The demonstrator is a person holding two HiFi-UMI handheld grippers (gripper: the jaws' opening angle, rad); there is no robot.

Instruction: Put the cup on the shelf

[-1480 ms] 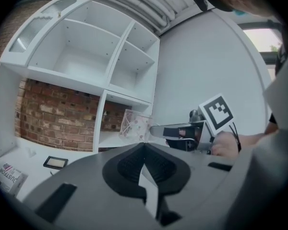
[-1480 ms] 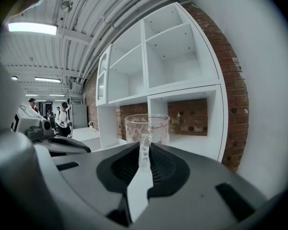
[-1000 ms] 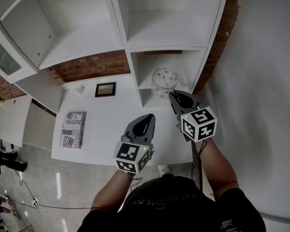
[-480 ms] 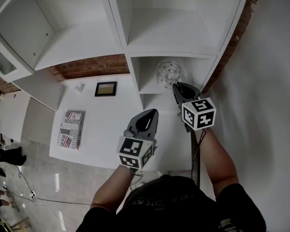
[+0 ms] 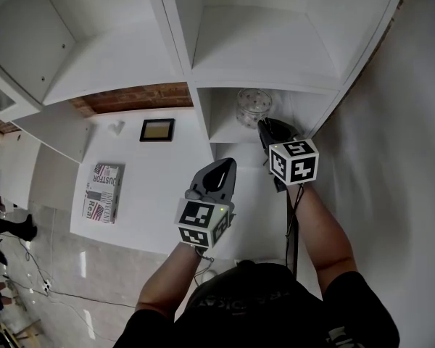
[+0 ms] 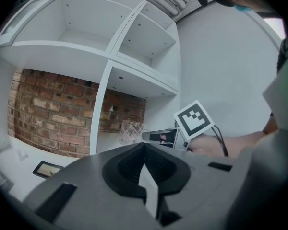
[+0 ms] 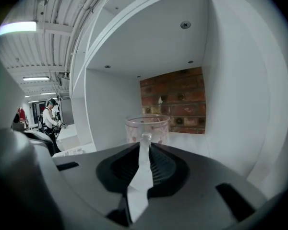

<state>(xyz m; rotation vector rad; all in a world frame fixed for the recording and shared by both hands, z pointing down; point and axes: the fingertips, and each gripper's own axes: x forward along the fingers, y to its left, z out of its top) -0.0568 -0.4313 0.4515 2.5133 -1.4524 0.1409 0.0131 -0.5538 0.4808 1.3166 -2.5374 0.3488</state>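
Cup [image 5: 251, 107] upright, mouth upward

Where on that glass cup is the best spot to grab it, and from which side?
By its handle, coming from the open front of the shelf. The cup stands upright with its thin handle facing outward, and walls close off the other sides. The right gripper is shut on it that way.

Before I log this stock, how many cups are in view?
1. The cup is inside the lower right shelf opening, held by the right hand-held gripper. No others show.
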